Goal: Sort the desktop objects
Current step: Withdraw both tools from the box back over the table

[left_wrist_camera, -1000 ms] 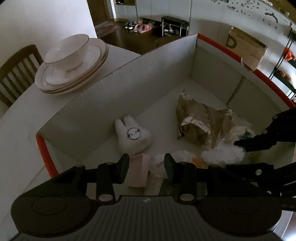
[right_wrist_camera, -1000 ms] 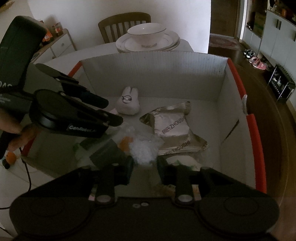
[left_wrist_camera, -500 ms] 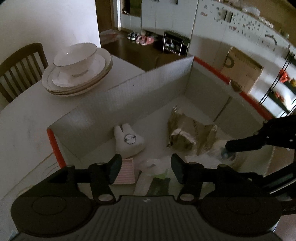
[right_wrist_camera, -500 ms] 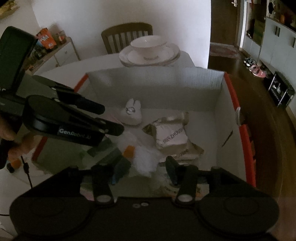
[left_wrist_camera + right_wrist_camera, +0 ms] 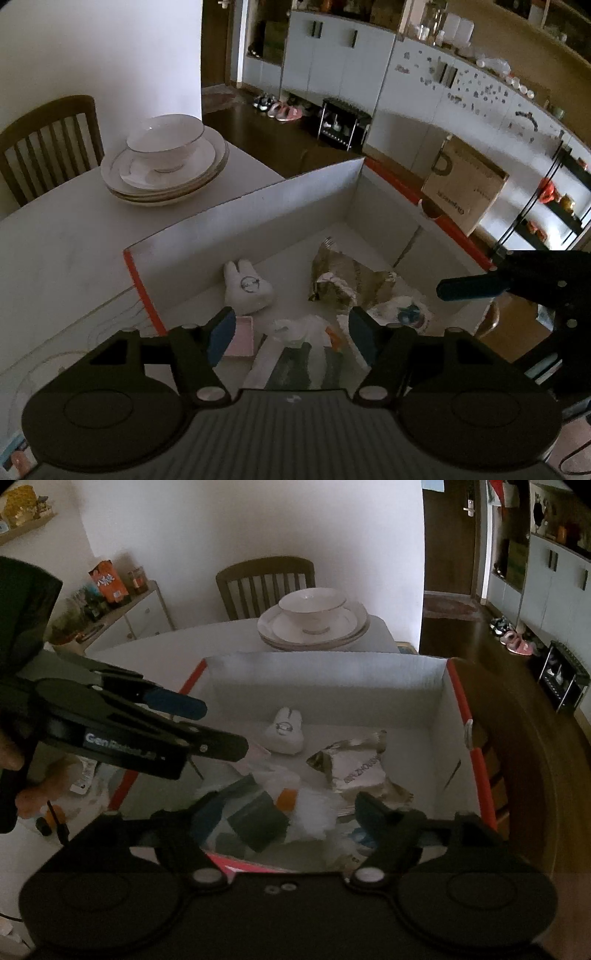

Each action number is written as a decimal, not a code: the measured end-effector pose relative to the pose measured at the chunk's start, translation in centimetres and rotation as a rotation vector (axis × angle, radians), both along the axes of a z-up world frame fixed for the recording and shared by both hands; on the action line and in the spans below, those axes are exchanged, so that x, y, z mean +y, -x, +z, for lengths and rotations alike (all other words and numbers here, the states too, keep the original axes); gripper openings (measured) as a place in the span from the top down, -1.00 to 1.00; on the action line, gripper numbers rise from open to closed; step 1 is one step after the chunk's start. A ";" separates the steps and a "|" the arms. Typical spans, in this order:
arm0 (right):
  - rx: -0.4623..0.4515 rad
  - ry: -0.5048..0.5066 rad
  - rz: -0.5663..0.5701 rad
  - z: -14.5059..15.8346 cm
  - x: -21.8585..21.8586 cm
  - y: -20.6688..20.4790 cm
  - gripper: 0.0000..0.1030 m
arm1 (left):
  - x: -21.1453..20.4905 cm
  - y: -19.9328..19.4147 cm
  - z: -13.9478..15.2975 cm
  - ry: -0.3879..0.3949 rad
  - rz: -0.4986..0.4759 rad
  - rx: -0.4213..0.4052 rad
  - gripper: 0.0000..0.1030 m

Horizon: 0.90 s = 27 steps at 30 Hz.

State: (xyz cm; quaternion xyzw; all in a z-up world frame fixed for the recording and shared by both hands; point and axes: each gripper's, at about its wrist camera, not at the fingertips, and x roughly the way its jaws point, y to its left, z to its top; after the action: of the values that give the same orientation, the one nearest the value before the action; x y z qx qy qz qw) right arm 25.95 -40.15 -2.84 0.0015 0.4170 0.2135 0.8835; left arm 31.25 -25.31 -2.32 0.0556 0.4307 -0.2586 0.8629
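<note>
**Two grippers spread above a filled box**

One pale tabletop (image 5: 55, 258) carries everything, smooth and matte. On it sits the box (image 5: 325, 679), white corrugated cardboard inside with red-orange along its rims, open at the top.

Beyond the box stands a stack of round glazed plates (image 5: 166, 184) with thin dark rim lines, and a footed white bowl (image 5: 166, 144) rests on top.

Inside the box, from big to small: a crumpled silvery-gold foil bag (image 5: 354, 771), printed with letters that seem to read "BIE ZHOUSHI"; a heap of clear crinkled plastic wrap (image 5: 295, 328) with a small orange piece in it; a dark flat packet (image 5: 258, 819) at the near side; a soft white plush (image 5: 247, 288), shaped like a tooth, with a round emblem on its front, lying near the far wall; and a flat pink card (image 5: 240, 336) just beside the plush.

The left gripper (image 5: 288, 332) hangs over the near part of the box; its jaws have just been opening and stand apart, gripping nothing, with the wrap below the gap. Its side reads "GenRobot.AI" in the right wrist view. The right gripper (image 5: 288, 816) also has jaws that have just been opening, now wide apart and empty, above the packet and wrap.
</note>
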 end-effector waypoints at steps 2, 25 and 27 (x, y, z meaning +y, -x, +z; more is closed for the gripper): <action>-0.011 -0.018 -0.004 0.2 0.1 0.4 -0.70 | 0.4 0.5 0.3 0.013 0.003 -0.007 -0.41; -0.092 -0.112 -0.095 2.0 3.4 4.8 -0.97 | 8.1 7.4 2.5 0.100 0.039 -0.093 -0.68; -0.104 -0.111 -0.096 2.2 4.2 5.3 -0.97 | 9.3 7.9 2.4 0.103 0.051 -0.094 -0.70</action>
State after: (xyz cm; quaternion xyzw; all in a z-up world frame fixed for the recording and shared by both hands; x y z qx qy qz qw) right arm 20.70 -35.99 -0.66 0.0595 0.3574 0.1936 0.9117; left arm 23.30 -16.01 0.11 0.0121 0.3772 -0.2556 0.8901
